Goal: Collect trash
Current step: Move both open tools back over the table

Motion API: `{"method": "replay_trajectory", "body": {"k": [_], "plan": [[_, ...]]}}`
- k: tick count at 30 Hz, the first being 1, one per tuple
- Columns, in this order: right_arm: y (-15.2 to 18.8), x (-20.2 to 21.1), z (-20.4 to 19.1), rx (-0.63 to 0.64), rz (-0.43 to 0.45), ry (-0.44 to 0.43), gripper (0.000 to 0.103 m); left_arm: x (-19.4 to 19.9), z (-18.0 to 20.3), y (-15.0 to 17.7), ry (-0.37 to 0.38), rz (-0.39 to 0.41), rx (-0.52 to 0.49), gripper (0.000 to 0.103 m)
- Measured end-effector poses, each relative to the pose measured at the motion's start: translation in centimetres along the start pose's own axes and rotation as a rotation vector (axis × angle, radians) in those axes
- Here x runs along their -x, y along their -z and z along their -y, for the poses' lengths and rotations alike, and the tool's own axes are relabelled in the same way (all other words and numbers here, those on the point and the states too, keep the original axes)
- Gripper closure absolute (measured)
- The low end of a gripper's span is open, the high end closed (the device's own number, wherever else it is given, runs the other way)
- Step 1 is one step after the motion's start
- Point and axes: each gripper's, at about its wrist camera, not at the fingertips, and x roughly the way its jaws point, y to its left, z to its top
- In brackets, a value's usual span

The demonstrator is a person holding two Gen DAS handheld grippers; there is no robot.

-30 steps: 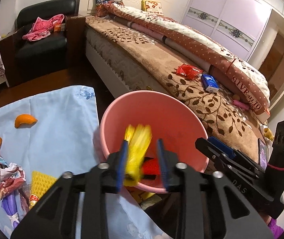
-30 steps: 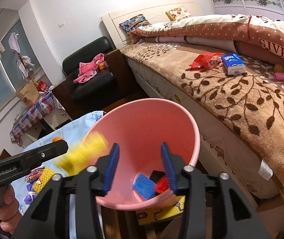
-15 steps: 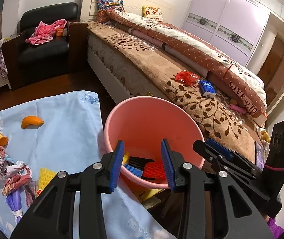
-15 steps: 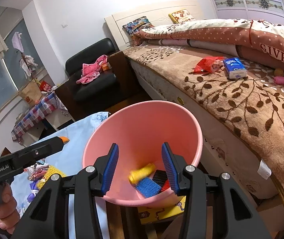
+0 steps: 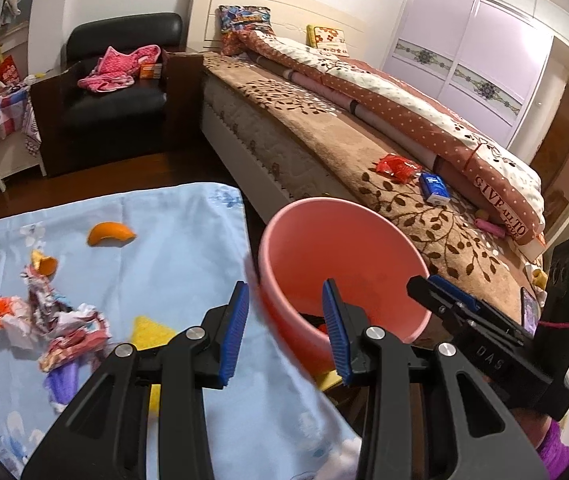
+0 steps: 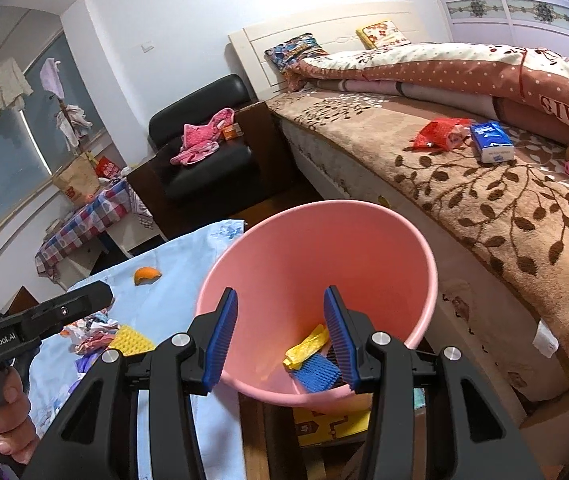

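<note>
pink bin (image 6: 364,248) upright | yellow wrapper (image 6: 306,346) inside | crumpled paper (image 5: 58,320) on cloth

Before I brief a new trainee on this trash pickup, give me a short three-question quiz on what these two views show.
1. True or false: the left gripper holds a piece of trash.
2. Which colours of trash lie in the pink bin? A) yellow and blue B) green and white C) purple only
3. Fill in: the orange peel lies on the light blue ____.

Key: 1. False; its jaws are open and empty. 2. A; a yellow piece and a blue piece lie at the bottom. 3. cloth.
</note>
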Motion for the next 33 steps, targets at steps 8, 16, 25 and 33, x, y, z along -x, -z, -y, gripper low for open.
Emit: {"method": "replay_trajectory", "body": {"k": [8, 16, 25, 33], "plan": [[0.2, -0.1, -1.2, 0.023, -0.003, -0.053, 0.059, 1.8, -2.4, 1.5, -0.053, 0.011, 0.009, 0.065], [0.6, -0.5, -3.1, 0.053, -0.021, -0.093, 0.059, 3.1, -4.8, 3.0, -0.097, 0.001, 0.036, 0.065], [1.6, -0.8, -5.5, 0.109, -0.054, -0.126, 0.059, 4.3, -7.0, 4.2, -0.124, -0.005, 0.075, 0.065], [2.3, -1.5, -6.7, 0.131, -0.089, -0.148, 0.059, 5.4, -8.7, 5.5, -0.135, -0.011, 0.098, 0.065]]}}
